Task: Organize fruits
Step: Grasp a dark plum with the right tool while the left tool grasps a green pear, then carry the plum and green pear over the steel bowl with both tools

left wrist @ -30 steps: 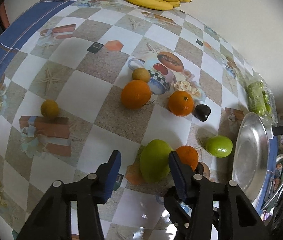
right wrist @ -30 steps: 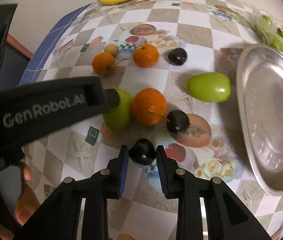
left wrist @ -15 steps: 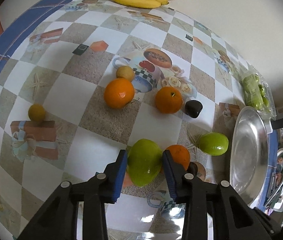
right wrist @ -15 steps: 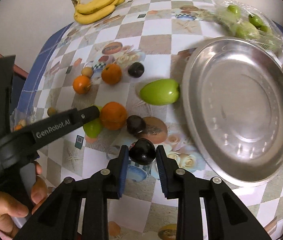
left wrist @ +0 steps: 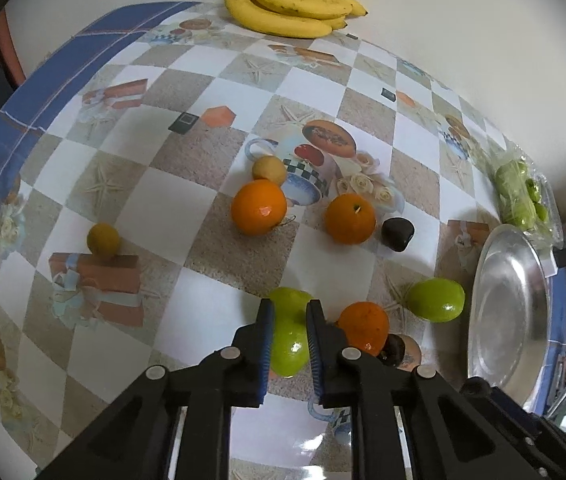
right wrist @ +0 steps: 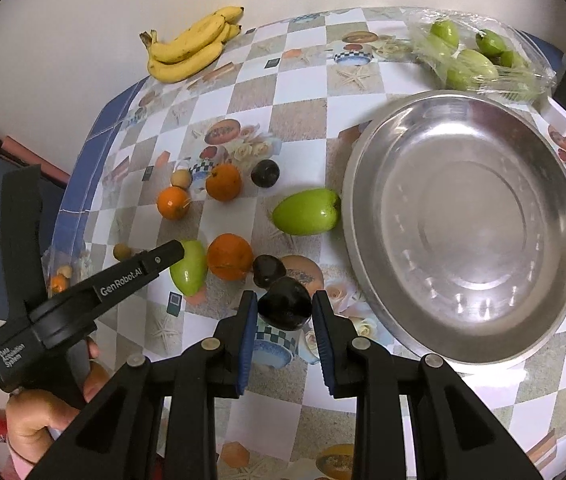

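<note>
Currently I find my left claw (left wrist: pixel 287 334) pinching a green fruit (left wrist: pixel 289 344) on the bench (left wrist: pixel 219 264); its jaws have just been closing, and the blue pads now press both flanks of that fruit, which lies low on the checked cloth. Just beside it sits an orange (left wrist: pixel 364 326), touching or nearly touching, with a dark plum (left wrist: pixel 394 349) tucked behind that orange. My right claw (right wrist: pixel 285 312) is clamped on a second dark plum (right wrist: pixel 284 308), carried clear of the cloth, near the rim of the steel bowl (right wrist: pixel 463 232), which shows nothing inside.

Loose on the bench I note: another green fruit (right wrist: pixel 307 211) just beside the bowl's rim; two further oranges (left wrist: pixel 258 207) (left wrist: pixel 349 218) mid-bench, with a small tan fruit (left wrist: pixel 269 169) touching the first and a third dark plum (left wrist: pixel 397 233) just beside the second; one small yellowish fruit (left wrist: pixel 102 240) well apart from that group. A bunch of bananas (left wrist: pixel 291 8) lies at the far edge against the wall. A clear bag of green fruit (right wrist: pixel 471 56) lies beyond the bowl. A person's hand (right wrist: pixel 49 412) grips the left tool's handle.
</note>
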A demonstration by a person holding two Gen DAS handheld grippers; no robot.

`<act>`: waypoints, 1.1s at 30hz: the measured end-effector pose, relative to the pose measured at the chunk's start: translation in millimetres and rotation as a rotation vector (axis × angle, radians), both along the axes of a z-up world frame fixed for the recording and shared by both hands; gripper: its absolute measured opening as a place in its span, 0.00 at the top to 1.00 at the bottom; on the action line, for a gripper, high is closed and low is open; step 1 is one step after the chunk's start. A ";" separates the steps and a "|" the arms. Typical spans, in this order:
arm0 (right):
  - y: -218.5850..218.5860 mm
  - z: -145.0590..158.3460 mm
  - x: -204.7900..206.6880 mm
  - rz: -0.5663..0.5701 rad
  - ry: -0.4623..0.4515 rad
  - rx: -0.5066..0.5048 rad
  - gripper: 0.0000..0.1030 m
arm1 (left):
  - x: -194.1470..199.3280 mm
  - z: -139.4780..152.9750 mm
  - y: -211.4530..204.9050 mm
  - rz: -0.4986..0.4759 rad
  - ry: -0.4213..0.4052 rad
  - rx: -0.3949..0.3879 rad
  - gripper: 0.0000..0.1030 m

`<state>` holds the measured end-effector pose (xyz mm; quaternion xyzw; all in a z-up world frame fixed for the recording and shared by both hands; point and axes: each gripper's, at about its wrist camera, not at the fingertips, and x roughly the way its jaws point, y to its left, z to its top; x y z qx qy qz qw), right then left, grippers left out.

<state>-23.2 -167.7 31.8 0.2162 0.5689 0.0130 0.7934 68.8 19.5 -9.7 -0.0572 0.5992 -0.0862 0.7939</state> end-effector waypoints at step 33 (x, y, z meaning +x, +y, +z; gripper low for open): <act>-20.8 2.4 -6.0 -0.049 -0.004 0.038 0.72 | -1.7 -13.9 7.9 0.061 0.055 -0.023 0.60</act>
